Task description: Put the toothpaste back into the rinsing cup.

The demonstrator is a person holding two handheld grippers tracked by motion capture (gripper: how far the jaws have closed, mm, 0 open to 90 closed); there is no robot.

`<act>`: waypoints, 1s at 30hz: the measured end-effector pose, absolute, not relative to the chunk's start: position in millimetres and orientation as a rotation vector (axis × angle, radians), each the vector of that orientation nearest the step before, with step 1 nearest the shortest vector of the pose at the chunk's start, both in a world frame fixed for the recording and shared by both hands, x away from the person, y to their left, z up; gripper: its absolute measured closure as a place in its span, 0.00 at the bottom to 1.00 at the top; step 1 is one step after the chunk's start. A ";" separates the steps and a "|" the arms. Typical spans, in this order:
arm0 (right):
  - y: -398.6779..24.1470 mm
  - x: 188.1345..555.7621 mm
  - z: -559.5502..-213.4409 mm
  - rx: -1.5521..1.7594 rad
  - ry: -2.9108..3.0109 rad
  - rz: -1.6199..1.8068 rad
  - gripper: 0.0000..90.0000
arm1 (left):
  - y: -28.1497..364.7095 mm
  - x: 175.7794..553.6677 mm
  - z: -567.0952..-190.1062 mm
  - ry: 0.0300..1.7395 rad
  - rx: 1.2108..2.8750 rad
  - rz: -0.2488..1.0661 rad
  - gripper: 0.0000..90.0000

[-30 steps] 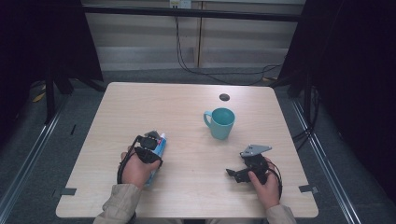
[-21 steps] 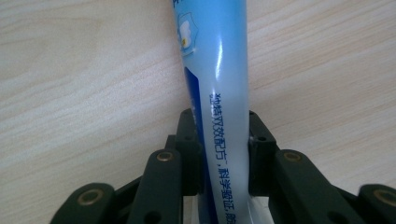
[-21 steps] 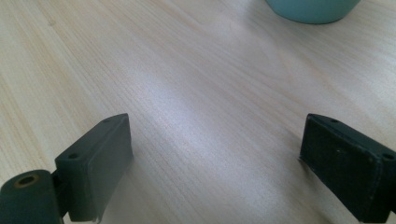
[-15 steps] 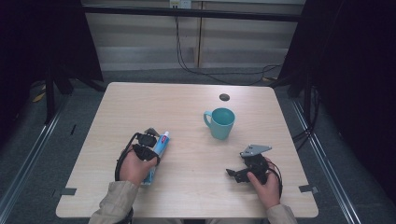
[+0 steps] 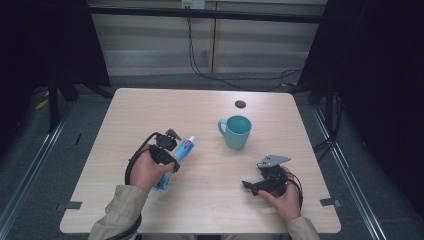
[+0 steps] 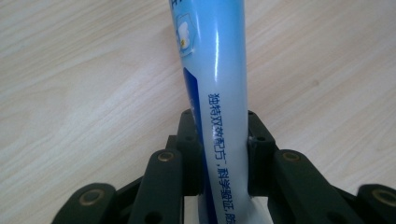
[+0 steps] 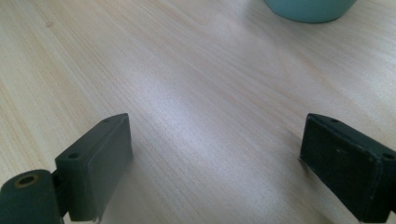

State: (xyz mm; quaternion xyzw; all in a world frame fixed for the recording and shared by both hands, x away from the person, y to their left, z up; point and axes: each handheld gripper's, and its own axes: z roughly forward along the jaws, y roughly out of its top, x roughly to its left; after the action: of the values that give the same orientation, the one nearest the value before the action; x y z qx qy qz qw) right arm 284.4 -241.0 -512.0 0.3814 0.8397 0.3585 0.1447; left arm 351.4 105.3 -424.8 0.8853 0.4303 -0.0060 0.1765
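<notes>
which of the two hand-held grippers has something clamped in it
The left hand-held gripper: its jaws are closed on the blue and white toothpaste tube. The right hand-held gripper stands wide open over bare table.

Surface: pale wood-grain table (image 5: 150, 110), rectangular, rounded corners | Mug: teal mug (image 5: 237, 131) stands upright right of centre, handle towards the left | Far edge: small dark round disc (image 5: 240, 104) just behind the mug | Floor: grey, beneath the table, cables trailing at the back
</notes>
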 end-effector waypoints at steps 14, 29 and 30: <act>-239.1 279.5 -493.7 0.998 2.441 0.937 0.16 | 75.7 353.7 -427.3 1.067 2.602 -0.063 0.81; -225.6 280.7 -467.1 0.743 2.419 0.923 0.15 | 55.1 354.6 -426.9 0.994 2.638 -0.122 0.81; -223.9 281.2 -465.7 0.718 2.419 0.921 0.15 | 53.4 354.6 -426.3 0.981 2.642 -0.125 0.81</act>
State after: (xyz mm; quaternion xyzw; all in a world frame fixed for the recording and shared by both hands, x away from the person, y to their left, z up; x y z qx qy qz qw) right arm 281.2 -223.9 -465.7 0.2605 0.8772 0.3341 0.2259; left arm 354.6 53.4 -426.3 0.9245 0.3432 -0.0438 0.1598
